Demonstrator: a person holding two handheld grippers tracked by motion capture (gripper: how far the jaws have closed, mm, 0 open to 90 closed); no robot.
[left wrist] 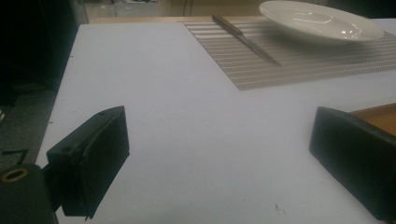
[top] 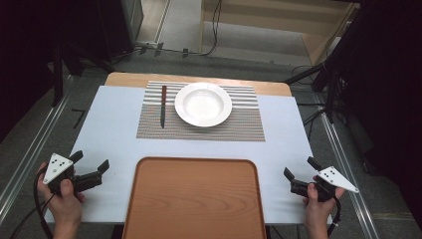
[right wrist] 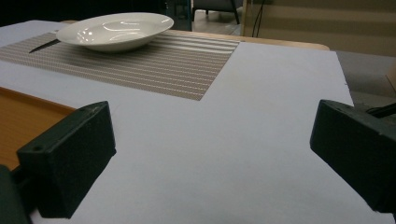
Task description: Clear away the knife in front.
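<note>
White plate: upright on striped placemat, far centre of desk.
Knife: flat on the placemat just left of the plate, apart from it, lying along the desk's depth.
Wooden tray: near edge of desk, centre, nothing on it.
Left gripper: near-left corner, held in left hand from below, aimed right and forward toward the tray's corner; fingers spread wide, nothing between them, just above the white surface.
Right gripper: near-right corner, held in right hand, aimed left and forward; fingers spread wide, holding nothing
</note>
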